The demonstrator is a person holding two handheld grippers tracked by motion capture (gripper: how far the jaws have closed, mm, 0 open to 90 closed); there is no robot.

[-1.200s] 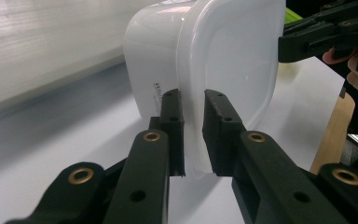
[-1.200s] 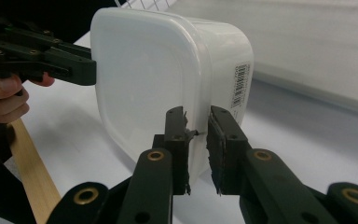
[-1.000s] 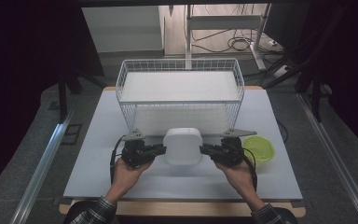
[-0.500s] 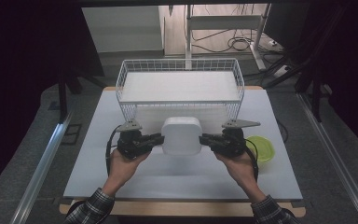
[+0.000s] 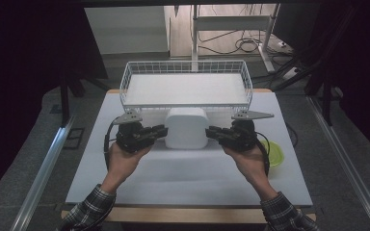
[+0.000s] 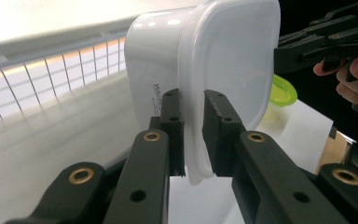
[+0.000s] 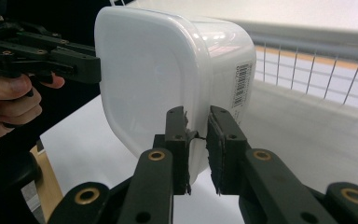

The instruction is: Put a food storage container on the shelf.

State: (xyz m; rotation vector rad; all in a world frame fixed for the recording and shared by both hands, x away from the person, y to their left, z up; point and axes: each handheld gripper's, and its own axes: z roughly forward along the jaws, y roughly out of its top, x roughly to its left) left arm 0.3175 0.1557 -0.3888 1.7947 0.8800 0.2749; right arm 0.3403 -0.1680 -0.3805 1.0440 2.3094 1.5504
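Jaws on both sides were clamped on the rim of the white plastic container (image 5: 187, 128): the left gripper (image 5: 160, 133) pinched its left edge and the right gripper (image 5: 213, 133) its right edge, so the container hung between them above the white counter (image 5: 188, 173), bottom facing up in the high view. In the left gripper view the thin lip of the container (image 6: 223, 70) sat squeezed between the two black jaws, and the right gripper view showed the same pinch on the opposite lip, with a barcode label (image 7: 241, 84) on the container's side wall.

Compared with a second earlier, the container stood higher and farther from the person in the high view; it then overlapped the near wall of the wire basket (image 5: 185, 89), where before it lay lower on the counter in front of it. Both hands had come up with it, and the grip had not changed.

Right of the right hand (image 5: 248, 161), a yellow-green lid (image 5: 273, 154) rested on the counter, just beside the gripper's cable.
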